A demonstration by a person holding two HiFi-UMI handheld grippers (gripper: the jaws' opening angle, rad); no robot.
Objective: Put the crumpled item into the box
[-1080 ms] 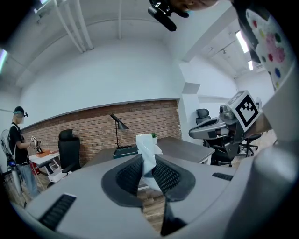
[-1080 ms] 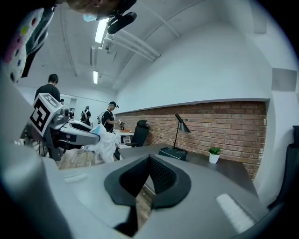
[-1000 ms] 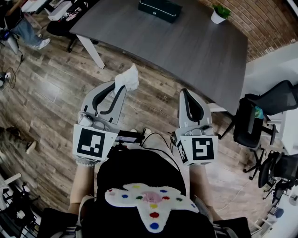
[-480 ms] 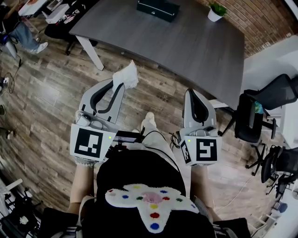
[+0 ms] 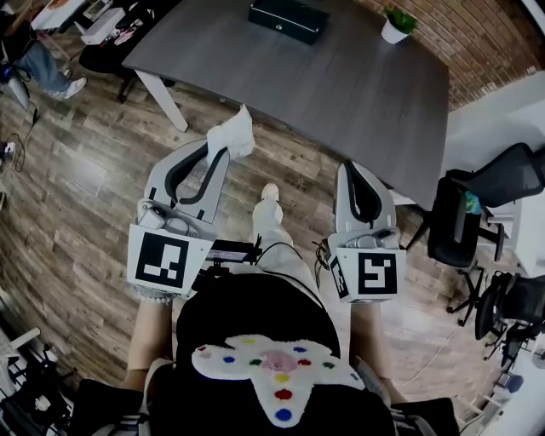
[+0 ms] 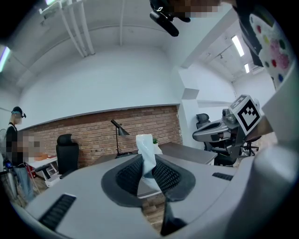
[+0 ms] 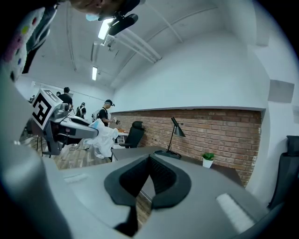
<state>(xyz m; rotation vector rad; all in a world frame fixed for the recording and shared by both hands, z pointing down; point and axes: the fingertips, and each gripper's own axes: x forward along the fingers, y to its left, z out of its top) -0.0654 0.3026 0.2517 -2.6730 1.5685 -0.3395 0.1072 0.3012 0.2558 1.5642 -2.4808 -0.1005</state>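
A crumpled white paper point(image 5: 232, 134) sticks out past the tips of my left gripper point(image 5: 222, 152), which is shut on it above the wood floor. In the left gripper view the paper point(image 6: 146, 148) stands pinched between the black pads of that gripper point(image 6: 148, 164). My right gripper point(image 5: 351, 168) is held level beside it, shut with nothing in it; its pads meet in the right gripper view point(image 7: 149, 161). The black box point(image 5: 289, 17) lies at the far side of the grey table point(image 5: 358, 94), well ahead of both grippers.
A small potted plant point(image 5: 395, 25) stands on the table's far right corner. Black office chairs point(image 5: 464, 217) are to the right. A brick wall point(image 7: 210, 135) and a desk lamp point(image 7: 175, 127) lie beyond the table. People stand at the far left point(image 7: 108, 112).
The person has stepped toward the table: a foot now shows between the grippers and the table edge sits nearer. The left gripper still holds the paper; the right stays shut.
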